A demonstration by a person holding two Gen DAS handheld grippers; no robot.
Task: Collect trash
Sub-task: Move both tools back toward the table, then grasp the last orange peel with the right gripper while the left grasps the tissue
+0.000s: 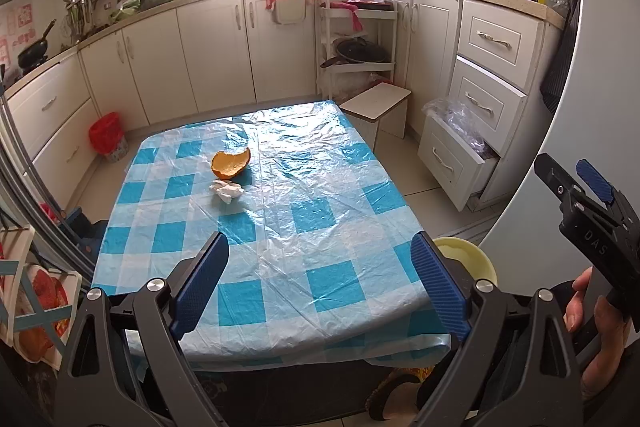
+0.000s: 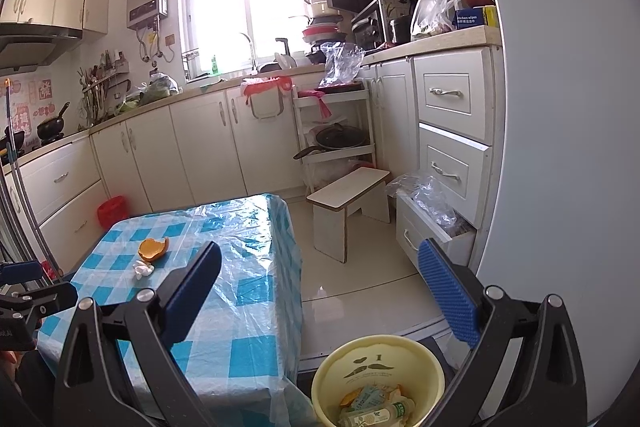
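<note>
An orange peel and a crumpled white tissue lie on the blue checked table, left of its middle. Both also show in the right wrist view: the peel and the tissue. My left gripper is open and empty over the table's near edge. My right gripper is open and empty, right of the table, above a yellow trash bucket on the floor that holds several pieces of trash. The right gripper also shows in the left wrist view.
A small white stool stands on the floor beyond the table. A low drawer with a plastic bag stands open at the right. A red-lined bin sits by the left cabinets. Kitchen counters wrap the room.
</note>
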